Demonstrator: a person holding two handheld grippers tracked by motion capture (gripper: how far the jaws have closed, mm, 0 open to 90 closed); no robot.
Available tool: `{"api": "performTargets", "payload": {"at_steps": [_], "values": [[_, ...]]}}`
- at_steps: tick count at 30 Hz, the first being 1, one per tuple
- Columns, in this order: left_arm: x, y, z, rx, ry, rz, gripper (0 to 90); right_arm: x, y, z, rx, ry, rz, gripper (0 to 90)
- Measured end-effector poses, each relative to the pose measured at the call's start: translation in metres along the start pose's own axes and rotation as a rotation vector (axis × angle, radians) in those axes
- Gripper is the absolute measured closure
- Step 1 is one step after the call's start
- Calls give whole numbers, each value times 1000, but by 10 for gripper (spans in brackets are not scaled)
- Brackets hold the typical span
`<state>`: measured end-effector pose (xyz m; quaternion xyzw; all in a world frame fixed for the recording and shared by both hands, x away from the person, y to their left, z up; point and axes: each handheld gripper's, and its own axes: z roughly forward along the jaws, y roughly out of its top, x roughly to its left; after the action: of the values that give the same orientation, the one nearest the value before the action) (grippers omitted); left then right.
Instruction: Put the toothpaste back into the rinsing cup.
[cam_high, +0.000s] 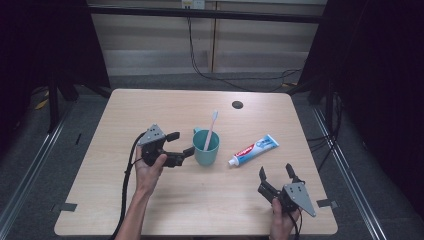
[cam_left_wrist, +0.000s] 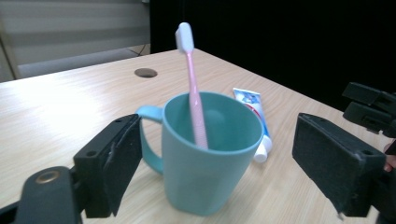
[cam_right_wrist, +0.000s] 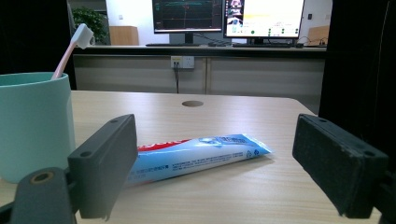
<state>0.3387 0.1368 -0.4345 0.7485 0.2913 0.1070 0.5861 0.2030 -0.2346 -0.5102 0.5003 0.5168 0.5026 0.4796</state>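
Observation:
A teal mug (cam_high: 206, 147) (cam_left_wrist: 208, 149) (cam_right_wrist: 32, 123) stands upright mid-table with a pink toothbrush (cam_high: 211, 129) (cam_left_wrist: 192, 84) (cam_right_wrist: 72, 44) leaning in it, bristles up. A white and blue toothpaste tube (cam_high: 253, 149) (cam_right_wrist: 196, 154) (cam_left_wrist: 254, 119) lies flat to the mug's right, cap toward the near side. My left gripper (cam_high: 181, 143) (cam_left_wrist: 217, 172) is open just left of the mug, jaws either side of it without touching. Near the table's front right edge my right gripper (cam_high: 276, 172) (cam_right_wrist: 215, 163) is open, short of the tube.
The wooden table (cam_high: 150, 200) has a round cable hole (cam_high: 237, 104) near its far edge. Black curtains hang on both sides. Cables trail on the floor behind the table, and monitors (cam_right_wrist: 229, 18) stand on a counter beyond.

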Motion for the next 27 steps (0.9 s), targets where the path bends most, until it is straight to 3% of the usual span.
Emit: {"api": "performTargets", "payload": {"at_steps": [6, 7, 11, 15, 18, 20, 22, 23, 24, 26, 27], "values": [[6, -4, -14, -18, 25, -12, 154, 0, 0, 0, 6, 4, 3, 132], [8, -6, -18, -15, 50, -9, 154, 0, 0, 0, 9, 3, 4, 132], [12, -13, -27, -22, 76, -9, 154, 0, 0, 1, 10, -2, 9, 131], [11, -22, -34, -17, 107, 19, 154, -1, 0, 1, 9, 3, 9, 130], [10, -27, -38, 11, 107, 52, 154, -1, 0, 1, 13, 7, 8, 130], [12, -30, -40, 11, 102, 40, 154, 0, 0, 1, 12, 7, 6, 131], [12, -32, -41, 2, 105, 31, 155, 0, 0, 1, 11, 9, 3, 131], [14, -39, -46, -25, 96, 1, 155, 0, 0, 1, 8, 7, 5, 131], [14, -42, -48, -29, 96, 5, 155, 0, 0, 0, 8, 6, 6, 131], [14, -48, -56, -70, 163, 26, 161, 0, 0, 0, 7, 6, 8, 131], [14, -51, -58, -83, 172, 18, 157, 0, 0, 1, 7, 6, 6, 131]]}}
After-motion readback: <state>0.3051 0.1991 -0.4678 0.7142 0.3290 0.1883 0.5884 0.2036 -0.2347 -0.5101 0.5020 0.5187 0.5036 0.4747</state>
